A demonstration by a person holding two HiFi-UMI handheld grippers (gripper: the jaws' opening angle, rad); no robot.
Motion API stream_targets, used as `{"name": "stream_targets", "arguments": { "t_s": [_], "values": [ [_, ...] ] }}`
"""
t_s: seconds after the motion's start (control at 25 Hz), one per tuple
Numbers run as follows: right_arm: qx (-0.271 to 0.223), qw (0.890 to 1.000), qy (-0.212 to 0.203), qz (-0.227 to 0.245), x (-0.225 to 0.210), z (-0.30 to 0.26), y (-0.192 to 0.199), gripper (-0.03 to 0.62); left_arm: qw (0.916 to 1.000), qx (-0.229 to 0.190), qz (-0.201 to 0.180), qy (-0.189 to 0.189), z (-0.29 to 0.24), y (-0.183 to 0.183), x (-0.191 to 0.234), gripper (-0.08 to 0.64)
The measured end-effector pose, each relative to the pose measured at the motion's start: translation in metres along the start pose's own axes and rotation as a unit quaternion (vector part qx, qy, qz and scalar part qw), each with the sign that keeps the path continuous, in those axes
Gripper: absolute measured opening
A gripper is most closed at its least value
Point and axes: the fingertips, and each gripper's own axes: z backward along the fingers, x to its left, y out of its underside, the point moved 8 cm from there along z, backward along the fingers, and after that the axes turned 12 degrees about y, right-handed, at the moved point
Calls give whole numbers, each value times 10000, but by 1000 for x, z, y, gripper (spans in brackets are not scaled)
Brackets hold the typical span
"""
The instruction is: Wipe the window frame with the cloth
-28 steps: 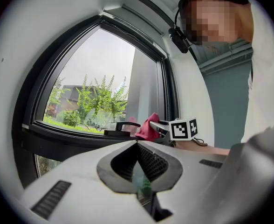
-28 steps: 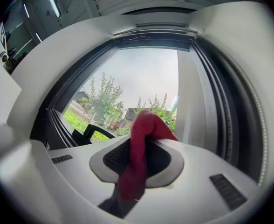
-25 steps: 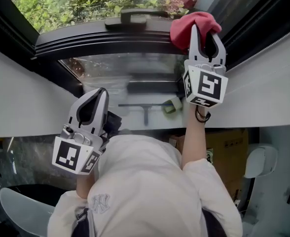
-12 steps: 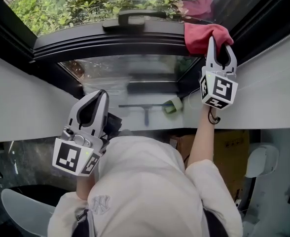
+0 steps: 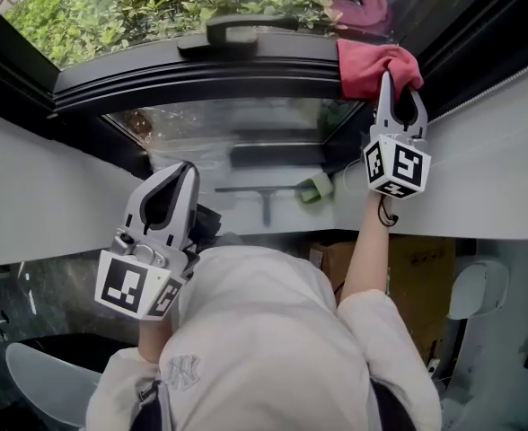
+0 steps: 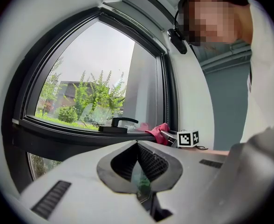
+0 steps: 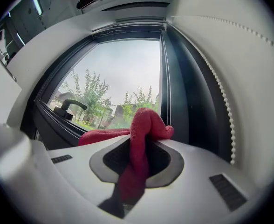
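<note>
Fingers [image 5: 382, 106] of our right gripper [image 5: 399, 88] pinch the red cloth [image 5: 370, 61], bunched at the right end of the window frame [image 5: 201, 72]. The left gripper [image 5: 169, 185] sits closed and empty below the frame. We'd press flat and sweep slowly along it.

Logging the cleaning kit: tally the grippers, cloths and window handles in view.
Two-jaw grippers: 2 (left gripper, right gripper)
Red terry cloth: 1
Black lever window handle: 1
Total: 4
</note>
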Motion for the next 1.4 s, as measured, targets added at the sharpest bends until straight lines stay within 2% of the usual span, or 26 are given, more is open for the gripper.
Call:
{"name": "stream_targets", "arguments": {
  "t_s": [0.24, 0.52, 0.64, 0.84, 1.4],
  "values": [
    [-42, 9994, -142, 307, -2, -2, -2, 83, 10000, 0, -33, 29, -2, -2, -1, 9],
    [41, 9995, 175, 258, 3, 0, -2, 83, 10000, 53, 23, 16, 0, 3, -3, 9],
    [18, 9996, 178, 219, 3, 0, -1, 84, 10000, 25, 18, 10, -1, 2, -3, 9],
    [-110, 9998, 116, -99, 0, 0, 2, 83, 10000, 1, 20, 31, -3, 2, -3, 8],
    [-9, 9997, 224, -140, 3, 1, 2, 83, 10000, 28, 29, 48, 4, 7, -8, 8]
  ]
}}
